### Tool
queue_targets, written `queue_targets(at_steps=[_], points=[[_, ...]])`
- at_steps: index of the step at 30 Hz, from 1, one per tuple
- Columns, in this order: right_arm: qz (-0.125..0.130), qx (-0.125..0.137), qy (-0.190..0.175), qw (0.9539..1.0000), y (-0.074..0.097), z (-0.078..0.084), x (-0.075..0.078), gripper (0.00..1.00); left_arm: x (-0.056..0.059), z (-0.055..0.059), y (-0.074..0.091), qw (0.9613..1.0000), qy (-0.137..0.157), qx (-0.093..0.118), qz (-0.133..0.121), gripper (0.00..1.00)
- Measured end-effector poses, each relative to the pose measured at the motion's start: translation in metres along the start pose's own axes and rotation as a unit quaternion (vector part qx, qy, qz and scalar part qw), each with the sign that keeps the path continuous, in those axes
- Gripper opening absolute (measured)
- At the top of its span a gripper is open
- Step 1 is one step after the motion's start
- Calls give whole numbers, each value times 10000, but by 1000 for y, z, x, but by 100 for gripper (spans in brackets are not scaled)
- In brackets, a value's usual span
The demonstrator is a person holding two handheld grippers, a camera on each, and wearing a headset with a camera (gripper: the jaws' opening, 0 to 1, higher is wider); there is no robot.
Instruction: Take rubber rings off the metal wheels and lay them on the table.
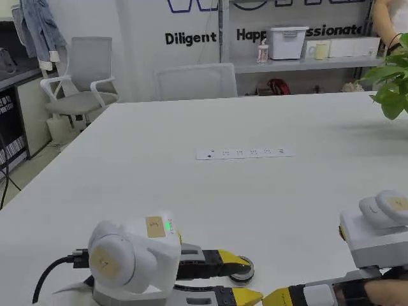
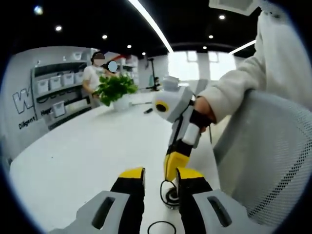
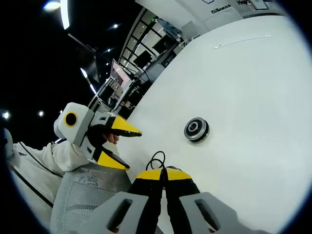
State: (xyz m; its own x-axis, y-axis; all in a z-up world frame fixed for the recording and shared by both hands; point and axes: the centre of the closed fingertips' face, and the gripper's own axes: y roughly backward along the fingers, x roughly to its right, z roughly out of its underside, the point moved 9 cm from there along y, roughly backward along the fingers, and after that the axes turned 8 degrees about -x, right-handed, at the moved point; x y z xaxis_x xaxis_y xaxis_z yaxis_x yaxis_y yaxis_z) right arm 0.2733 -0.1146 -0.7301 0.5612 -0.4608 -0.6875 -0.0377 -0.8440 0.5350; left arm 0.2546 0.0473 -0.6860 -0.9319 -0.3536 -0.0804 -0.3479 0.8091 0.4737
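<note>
A small metal wheel lies on the white table near its front edge, just ahead of my left gripper, whose yellow-tipped jaws stand open with nothing gripped. In the left gripper view the wheel sits between the jaws of that gripper. My right gripper is shut on a thin black rubber ring, held as a loose loop a little short of the wheel. A second rubber ring lies flat on the table under the left gripper.
A flush power strip is set into the middle of the table. Two chairs stand at the far side, and a green plant at the right edge. A person stands by the shelves.
</note>
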Motion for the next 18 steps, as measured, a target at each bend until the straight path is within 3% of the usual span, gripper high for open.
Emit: queue_targets(at_steps=[9, 18], points=[[-27, 54, 1, 10000, 0, -1, -1, 0, -2, -11, 14, 9997, -198, 38, -136, 40], [-219, 272, -160, 9993, 2, -5, -4, 0, -8, -14, 46, 9991, -44, 139, -393, 47]])
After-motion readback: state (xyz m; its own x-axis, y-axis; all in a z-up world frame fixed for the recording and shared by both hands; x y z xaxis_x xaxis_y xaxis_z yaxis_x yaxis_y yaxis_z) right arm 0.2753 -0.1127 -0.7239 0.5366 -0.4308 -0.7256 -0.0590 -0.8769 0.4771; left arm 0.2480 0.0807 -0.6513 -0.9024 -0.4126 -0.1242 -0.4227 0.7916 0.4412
